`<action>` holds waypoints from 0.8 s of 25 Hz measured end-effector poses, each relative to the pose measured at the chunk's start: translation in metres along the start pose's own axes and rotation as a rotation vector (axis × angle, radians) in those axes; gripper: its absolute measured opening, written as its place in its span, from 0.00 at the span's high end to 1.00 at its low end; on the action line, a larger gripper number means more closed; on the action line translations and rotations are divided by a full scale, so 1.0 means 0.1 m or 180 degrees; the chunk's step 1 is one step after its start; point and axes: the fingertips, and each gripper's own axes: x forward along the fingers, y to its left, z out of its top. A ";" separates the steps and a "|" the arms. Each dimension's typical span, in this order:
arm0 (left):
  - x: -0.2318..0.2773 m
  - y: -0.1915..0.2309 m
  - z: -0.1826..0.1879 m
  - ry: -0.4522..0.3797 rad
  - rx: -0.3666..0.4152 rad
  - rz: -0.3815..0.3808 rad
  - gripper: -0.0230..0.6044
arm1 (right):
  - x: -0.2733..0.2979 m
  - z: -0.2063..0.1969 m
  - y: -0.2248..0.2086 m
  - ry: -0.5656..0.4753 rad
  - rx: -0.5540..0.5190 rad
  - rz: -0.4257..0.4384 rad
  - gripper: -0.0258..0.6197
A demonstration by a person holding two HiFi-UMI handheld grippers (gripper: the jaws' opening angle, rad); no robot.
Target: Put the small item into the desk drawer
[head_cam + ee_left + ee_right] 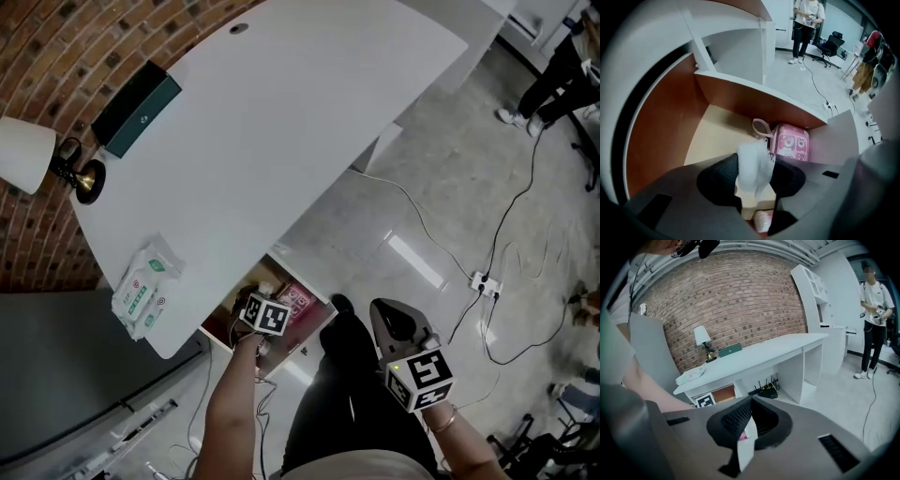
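Note:
The desk drawer (246, 298) stands pulled out under the white desk (281, 122), showing brown walls (754, 96) and a tan floor. A pink bear pouch (792, 143) lies at its far right, and it also shows in the head view (298, 302). My left gripper (255, 307) reaches over the drawer. Its jaws (752, 176) are shut on a small white, frayed wipe (751, 164) that hangs above the drawer floor. My right gripper (382, 314) is held off to the right over the lap, its jaws (749, 420) shut on a small white slip (748, 439).
On the desk are a teal box (136, 108), a lamp (28, 155) and a pack of wipes (145, 286). Cables and a power strip (486, 281) lie on the floor to the right. A person (874, 310) stands further off. A brick wall backs the desk.

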 end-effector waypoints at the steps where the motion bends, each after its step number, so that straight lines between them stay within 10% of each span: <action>1: 0.05 -0.01 0.01 0.0033 0.0091 0.0005 0.67 | 0.01 -0.01 -0.02 0.0006 0.0014 -0.0008 0.95; 12: 0.45 -0.08 0.18 0.0260 0.0985 0.0007 0.67 | 0.15 -0.15 -0.19 0.0140 0.0092 -0.0035 0.95; 20: 0.58 -0.11 0.21 0.0356 0.1007 -0.0047 0.66 | 0.21 -0.15 -0.31 0.0150 0.0124 -0.0083 0.95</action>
